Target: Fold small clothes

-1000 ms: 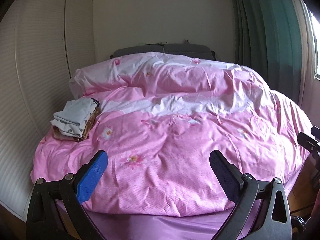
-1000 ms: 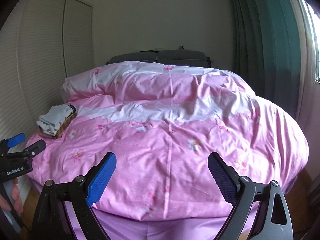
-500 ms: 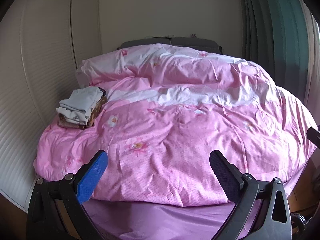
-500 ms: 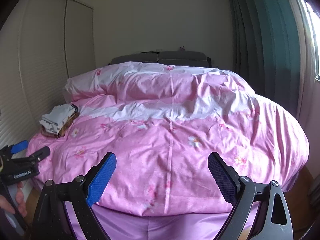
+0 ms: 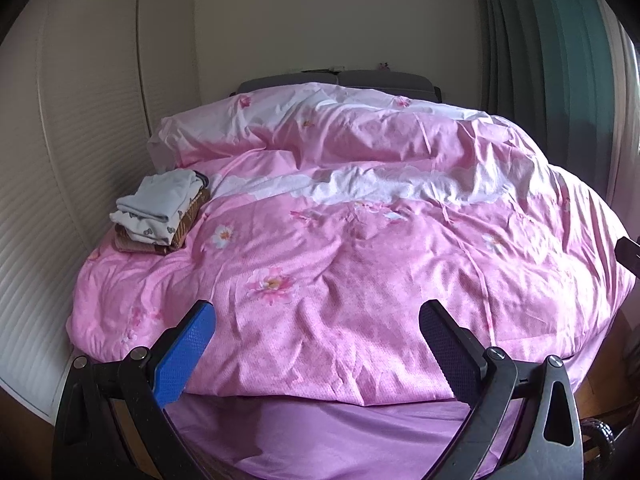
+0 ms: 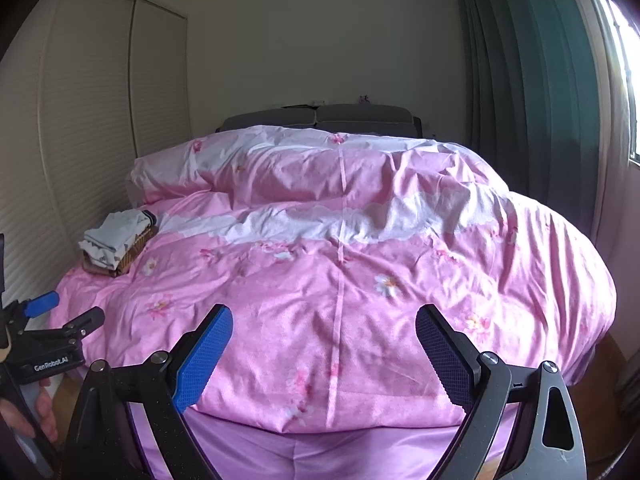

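Both your grippers, left gripper point(image 5: 316, 332) and right gripper point(image 6: 324, 336), hang jaws apart, empty, with folded clothes point(image 5: 160, 208) stacked on the bed point(image 5: 360, 260), nothing unfolded visible.

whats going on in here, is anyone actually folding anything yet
Not yet. A person stands at the foot of a bed, holding a two-finger gripper in each hand. The left gripper and right gripper are both open, empty and raised over the pink duvet. The only clothes in view are a small folded stack sitting on the duvet's far left side, and neither gripper touches it.
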A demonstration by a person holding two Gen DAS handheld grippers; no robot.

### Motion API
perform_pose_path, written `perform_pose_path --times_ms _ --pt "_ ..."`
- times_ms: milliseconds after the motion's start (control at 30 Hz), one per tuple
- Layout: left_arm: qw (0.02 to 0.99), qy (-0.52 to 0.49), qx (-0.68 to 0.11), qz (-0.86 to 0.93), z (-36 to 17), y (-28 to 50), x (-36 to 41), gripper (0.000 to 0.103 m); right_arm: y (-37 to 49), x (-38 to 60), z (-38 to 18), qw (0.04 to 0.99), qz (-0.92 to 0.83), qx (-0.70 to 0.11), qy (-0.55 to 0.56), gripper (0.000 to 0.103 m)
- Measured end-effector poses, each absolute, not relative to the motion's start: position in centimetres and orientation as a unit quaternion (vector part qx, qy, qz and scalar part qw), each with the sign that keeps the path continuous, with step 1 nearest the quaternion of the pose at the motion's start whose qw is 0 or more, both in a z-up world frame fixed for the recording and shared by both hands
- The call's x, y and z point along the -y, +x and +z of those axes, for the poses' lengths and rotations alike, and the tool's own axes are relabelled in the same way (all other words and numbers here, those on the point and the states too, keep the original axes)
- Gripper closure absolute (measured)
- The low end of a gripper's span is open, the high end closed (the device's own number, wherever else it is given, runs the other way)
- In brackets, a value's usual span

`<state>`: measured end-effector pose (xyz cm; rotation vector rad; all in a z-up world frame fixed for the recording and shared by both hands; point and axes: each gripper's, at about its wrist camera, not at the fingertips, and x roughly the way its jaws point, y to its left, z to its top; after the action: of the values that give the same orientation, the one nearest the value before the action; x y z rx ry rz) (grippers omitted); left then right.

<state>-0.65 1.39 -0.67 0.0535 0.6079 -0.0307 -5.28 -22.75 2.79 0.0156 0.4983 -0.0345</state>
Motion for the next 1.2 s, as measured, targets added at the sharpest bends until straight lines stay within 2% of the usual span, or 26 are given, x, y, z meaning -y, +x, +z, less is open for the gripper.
perform_pose_path --times_ms 1200 --pt "0.953 0.039 -0.3 -0.028 0.04 0.0 -1.24 0.0 -5.05 22.98 2.8 0.968 -0.024 -0.248 0.007 0.009"
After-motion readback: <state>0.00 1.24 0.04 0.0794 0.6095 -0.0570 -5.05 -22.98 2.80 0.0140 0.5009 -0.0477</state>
